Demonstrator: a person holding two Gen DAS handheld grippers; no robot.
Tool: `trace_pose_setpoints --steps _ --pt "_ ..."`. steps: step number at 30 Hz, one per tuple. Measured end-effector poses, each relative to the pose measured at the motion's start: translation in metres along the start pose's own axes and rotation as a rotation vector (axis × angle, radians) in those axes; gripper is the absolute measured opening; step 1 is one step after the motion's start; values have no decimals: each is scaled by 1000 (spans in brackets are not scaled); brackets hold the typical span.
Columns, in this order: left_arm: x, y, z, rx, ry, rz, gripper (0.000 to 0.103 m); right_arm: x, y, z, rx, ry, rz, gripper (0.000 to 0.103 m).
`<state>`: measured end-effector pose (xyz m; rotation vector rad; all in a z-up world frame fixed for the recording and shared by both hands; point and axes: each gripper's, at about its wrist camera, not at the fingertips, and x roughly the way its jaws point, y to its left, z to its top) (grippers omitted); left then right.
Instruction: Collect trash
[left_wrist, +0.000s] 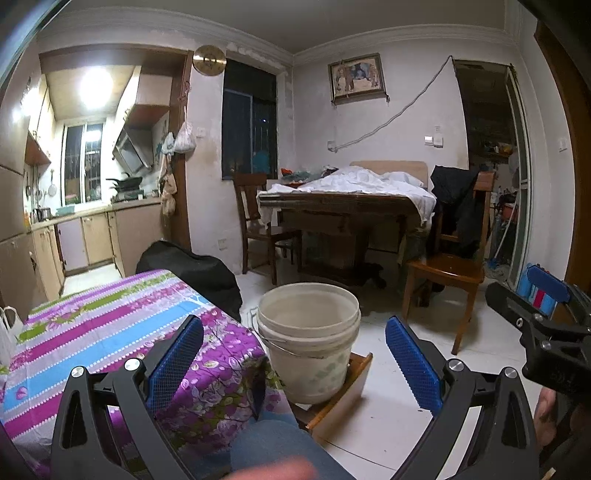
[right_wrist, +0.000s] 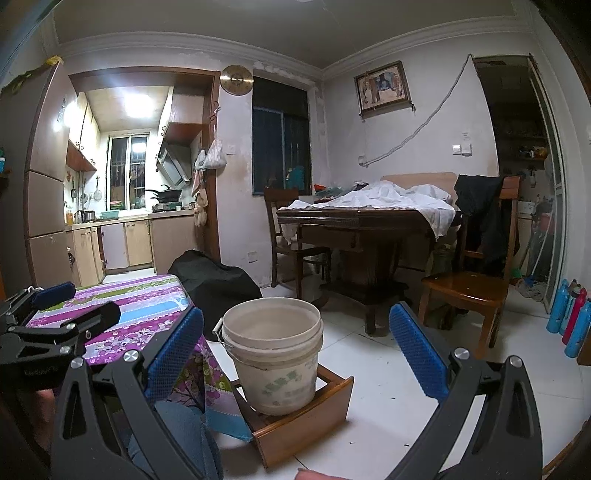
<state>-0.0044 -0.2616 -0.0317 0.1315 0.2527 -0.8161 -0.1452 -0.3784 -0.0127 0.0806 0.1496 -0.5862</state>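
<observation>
The bucket (right_wrist: 273, 354) is made of matt, scuffed off-white plastic, with a thin wire handle (right_wrist: 225, 341). It is carried by a drawer (right_wrist: 306, 424) of smooth brown wood. The low table is covered by a printed cloth (left_wrist: 110, 332) with a faint sheen. The floor (right_wrist: 388, 373) is laid with glossy white tiles. The chair (right_wrist: 469, 291) is built of varnished, shiny wood. The gripper pads (right_wrist: 417, 354) are faced with rough, dimpled blue rubber and held by matt black plastic arms with bright metal screws.

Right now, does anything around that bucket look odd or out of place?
Yes. The white bucket stands inside a wooden drawer lying on the floor beside the covered table, an odd base. Nothing looks spilled.
</observation>
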Motion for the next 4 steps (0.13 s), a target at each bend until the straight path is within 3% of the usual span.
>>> trace_pose_setpoints --steps 4 --pt "2 3 -1 -9 7 15 98 1 1 0 0 1 -1 98"
